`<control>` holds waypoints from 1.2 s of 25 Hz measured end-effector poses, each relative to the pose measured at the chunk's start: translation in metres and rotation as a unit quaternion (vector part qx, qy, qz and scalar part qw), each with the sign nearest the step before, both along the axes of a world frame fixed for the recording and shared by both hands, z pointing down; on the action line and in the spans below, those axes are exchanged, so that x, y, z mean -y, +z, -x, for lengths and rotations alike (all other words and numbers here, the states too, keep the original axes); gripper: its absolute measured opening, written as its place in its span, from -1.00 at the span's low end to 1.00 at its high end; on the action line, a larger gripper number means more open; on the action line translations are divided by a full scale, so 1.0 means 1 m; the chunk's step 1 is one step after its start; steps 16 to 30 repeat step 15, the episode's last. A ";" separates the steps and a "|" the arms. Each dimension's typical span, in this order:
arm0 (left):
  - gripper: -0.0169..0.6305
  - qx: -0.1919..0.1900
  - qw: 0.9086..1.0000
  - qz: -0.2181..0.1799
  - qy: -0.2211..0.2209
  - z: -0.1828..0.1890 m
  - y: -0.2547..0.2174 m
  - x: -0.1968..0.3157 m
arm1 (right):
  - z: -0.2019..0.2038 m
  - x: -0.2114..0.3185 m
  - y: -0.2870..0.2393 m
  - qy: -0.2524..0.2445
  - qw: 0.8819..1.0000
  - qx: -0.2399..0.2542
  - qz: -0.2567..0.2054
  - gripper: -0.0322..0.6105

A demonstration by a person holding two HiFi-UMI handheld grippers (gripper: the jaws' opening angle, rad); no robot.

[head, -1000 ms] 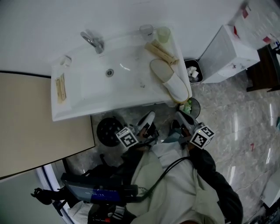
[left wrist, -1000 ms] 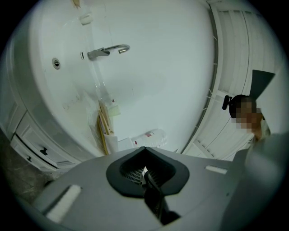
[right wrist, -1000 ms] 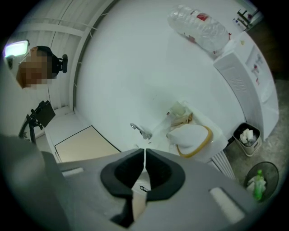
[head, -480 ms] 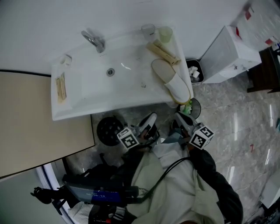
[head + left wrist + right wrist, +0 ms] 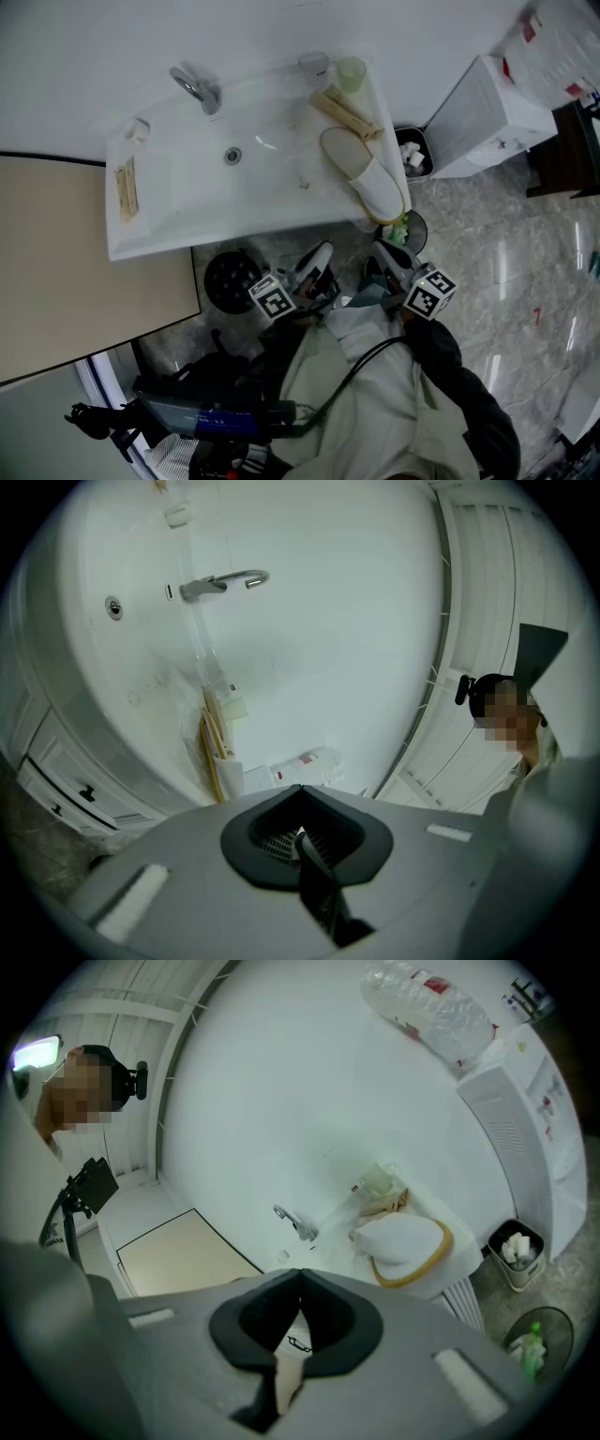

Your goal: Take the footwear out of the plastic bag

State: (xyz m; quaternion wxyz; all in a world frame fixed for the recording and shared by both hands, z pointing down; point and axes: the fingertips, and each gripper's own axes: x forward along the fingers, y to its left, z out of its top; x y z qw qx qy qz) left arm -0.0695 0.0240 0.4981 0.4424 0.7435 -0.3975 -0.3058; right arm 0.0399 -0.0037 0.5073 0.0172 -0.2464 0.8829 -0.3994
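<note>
A white slipper with a tan-edged sole lies on the right rim of the white sink, toe toward me; it also shows as the slipper in the right gripper view. Behind it lies a tan flat bundle; whether plastic wraps it I cannot tell. My left gripper and right gripper hang below the sink's front edge, close to my body. Both are shut with nothing between the jaws: the left gripper points up at the basin, the right gripper toward the slipper.
A faucet and two cups stand at the sink's back. A black round bin sits under the sink. A small waste bin and a white cabinet are at the right. A beige panel fills the left.
Both grippers stay in place below the sink; only the head view shifts slightly.
</note>
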 end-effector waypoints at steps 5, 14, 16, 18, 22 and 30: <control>-0.92 0.000 1.000 0.007 0.005 -0.004 0.004 -0.002 | -0.005 -0.002 0.006 0.000 1.000 0.002 0.000 -0.89; -0.92 -0.001 1.000 0.010 0.003 -0.009 0.005 -0.002 | -0.008 -0.002 0.006 0.002 1.000 0.000 0.014 -0.89; -0.92 -0.001 1.000 0.011 0.003 -0.009 0.006 -0.002 | -0.008 -0.002 0.005 0.003 1.000 -0.001 0.017 -0.89; -0.92 -0.001 1.000 0.011 0.003 -0.009 0.006 -0.002 | -0.008 -0.002 0.005 0.003 1.000 -0.001 0.017 -0.89; -0.92 -0.001 1.000 0.011 0.003 -0.009 0.006 -0.002 | -0.008 -0.002 0.005 0.003 1.000 -0.001 0.017 -0.89; -0.92 -0.001 1.000 0.011 0.003 -0.009 0.006 -0.002 | -0.008 -0.002 0.005 0.003 1.000 -0.001 0.017 -0.89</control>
